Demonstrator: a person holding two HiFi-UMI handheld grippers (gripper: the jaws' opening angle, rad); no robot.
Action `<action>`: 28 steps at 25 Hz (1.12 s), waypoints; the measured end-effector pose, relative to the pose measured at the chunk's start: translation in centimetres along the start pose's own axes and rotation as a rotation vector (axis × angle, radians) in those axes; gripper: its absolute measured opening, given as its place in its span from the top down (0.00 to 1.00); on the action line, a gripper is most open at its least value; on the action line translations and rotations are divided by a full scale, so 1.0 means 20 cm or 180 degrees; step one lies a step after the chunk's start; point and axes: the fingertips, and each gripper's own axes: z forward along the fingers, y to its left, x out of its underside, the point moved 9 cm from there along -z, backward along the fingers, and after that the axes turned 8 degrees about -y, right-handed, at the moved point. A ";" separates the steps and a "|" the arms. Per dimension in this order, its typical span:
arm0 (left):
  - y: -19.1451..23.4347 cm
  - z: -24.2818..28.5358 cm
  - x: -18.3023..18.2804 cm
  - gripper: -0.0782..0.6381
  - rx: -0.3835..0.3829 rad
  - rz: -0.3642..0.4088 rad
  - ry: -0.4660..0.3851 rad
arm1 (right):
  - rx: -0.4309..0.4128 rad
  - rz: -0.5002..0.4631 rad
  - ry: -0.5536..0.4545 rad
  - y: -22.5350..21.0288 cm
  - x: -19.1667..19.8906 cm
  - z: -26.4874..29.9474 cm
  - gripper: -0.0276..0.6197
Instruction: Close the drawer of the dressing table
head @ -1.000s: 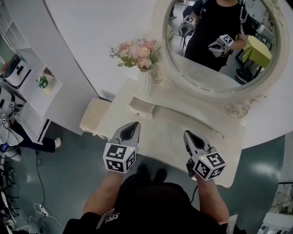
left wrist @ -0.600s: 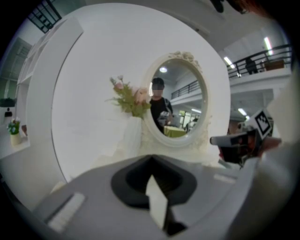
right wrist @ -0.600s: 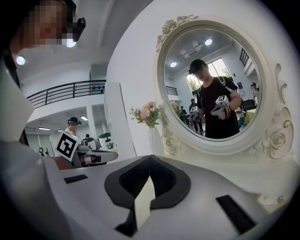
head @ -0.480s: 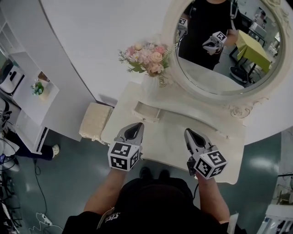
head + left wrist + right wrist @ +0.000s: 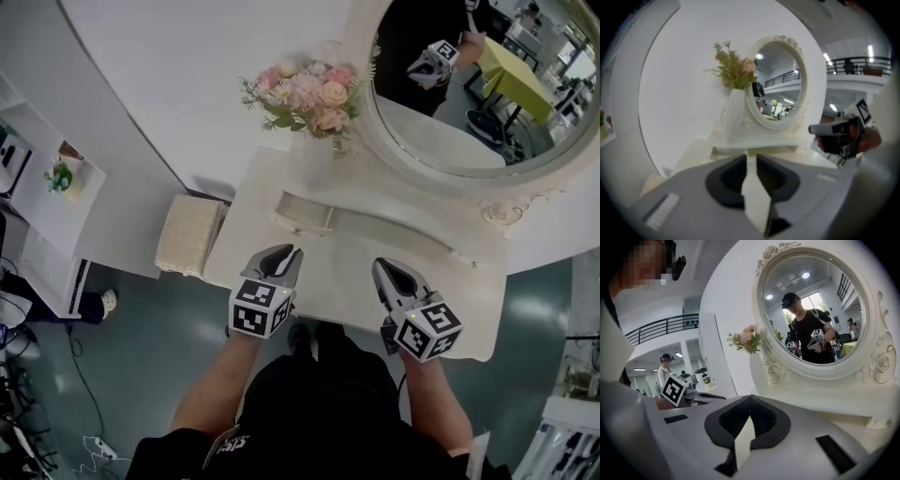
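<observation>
Left gripper (image 5: 289,255), jaws just parting on nothing, sat nearer the open white wooden drawer (image 5: 305,216), which lay directly beyond it, long axis left-right; right gripper (image 5: 382,270) was clenched, empty.

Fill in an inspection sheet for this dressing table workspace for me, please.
Surface: white dressing table, top bare between the grippers.
Job's things: drawer in the raised shelf stands pulled out, not yet closed.
Clutter: vase of flowers beside the oval mirror.
Grippers: left gripper empty, its jaws have just been opening; right gripper shut, empty; both above the table's near edge, short of the drawer.
Cables: floor cables at left, away from the table.
Surroundings: cushioned stool beside the table's left end; white shelf unit beyond.
</observation>
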 end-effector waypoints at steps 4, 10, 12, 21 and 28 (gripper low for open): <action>0.03 0.08 0.09 0.76 -0.0019 -0.0025 0.0184 | -0.0019 0.0050 0.0064 -0.04 0.03 0.05 0.96; 0.09 0.20 0.17 0.75 -0.0116 -0.0118 0.0299 | -0.0053 0.0136 0.0130 -0.13 0.08 0.12 0.96; 0.11 0.24 0.19 0.73 -0.0120 -0.0154 0.0360 | -0.0063 0.0150 0.0150 -0.16 0.09 0.14 0.96; 0.19 0.40 0.30 0.72 -0.0241 -0.0161 0.0614 | -0.0058 0.0192 0.0257 -0.27 0.10 0.21 0.96; 0.24 0.50 0.37 0.70 -0.0307 -0.0198 0.0750 | -0.0089 0.0199 0.0349 -0.31 0.12 0.25 0.96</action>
